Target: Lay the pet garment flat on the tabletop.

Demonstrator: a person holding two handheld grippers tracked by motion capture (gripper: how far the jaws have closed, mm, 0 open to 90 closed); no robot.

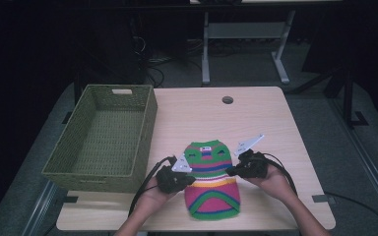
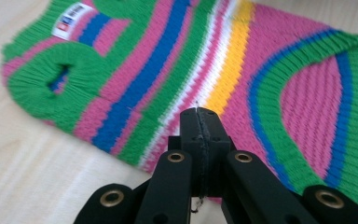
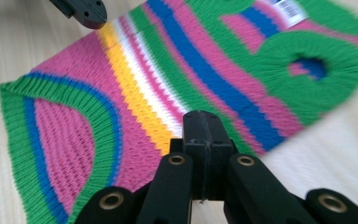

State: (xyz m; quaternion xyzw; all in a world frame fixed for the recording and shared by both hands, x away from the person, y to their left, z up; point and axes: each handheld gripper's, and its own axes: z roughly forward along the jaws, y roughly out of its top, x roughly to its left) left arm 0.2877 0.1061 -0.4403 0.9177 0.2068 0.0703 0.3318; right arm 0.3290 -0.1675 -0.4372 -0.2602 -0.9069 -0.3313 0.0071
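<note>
A small knitted sweater (image 1: 211,183) with green, pink, blue, white and yellow stripes lies flat on the table's near middle, neck end away from the person. My left gripper (image 1: 190,180) sits at its left edge and my right gripper (image 1: 230,172) at its right edge, each held in a hand. In the left gripper view the jaws are pressed together (image 2: 199,115) low over the sweater (image 2: 168,70), no fabric visible between them. The right gripper (image 3: 204,119) is likewise shut at the sweater's (image 3: 191,60) near edge. The left gripper's tip (image 3: 86,11) shows across the sweater.
A green woven basket (image 1: 94,176) stands on the table's left side, open on top. The light wooden table (image 1: 202,113) has a round cable hole (image 1: 227,100) near its far edge. Desk legs and cables stand on the floor behind.
</note>
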